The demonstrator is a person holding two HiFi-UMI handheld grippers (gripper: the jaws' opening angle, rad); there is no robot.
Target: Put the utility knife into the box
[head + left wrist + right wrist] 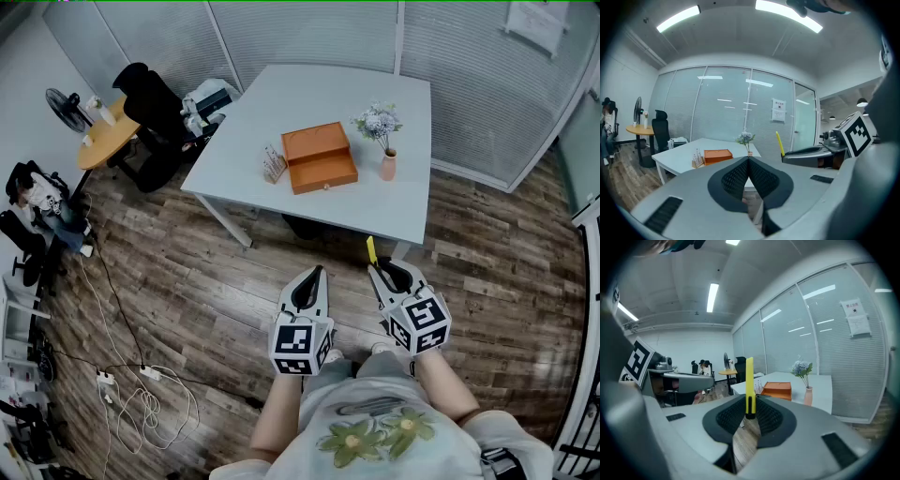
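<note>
right gripper [750, 405]: pads pinch the yellow utility knife [749, 380], its long axis running out past the jaw tips toward the white table [281, 103] | left gripper [749, 161]: jaws pressed together, nothing held, just beside the right | orange box [320, 157]: mid-table toward the front edge, well ahead, slightly left of the knife | right hand likely carries it forward

The right claw [750, 398] and left claw [749, 159] are grey with black dimpled pads, each cube [419, 323] checked black and white. The utility knife [749, 380] in the right claw is yellow, black-ended. Ahead of the claws: orange box [320, 157], white tabletop [281, 103], pink vase [388, 167]. Beneath them, brown plank floor [234, 281].
</note>
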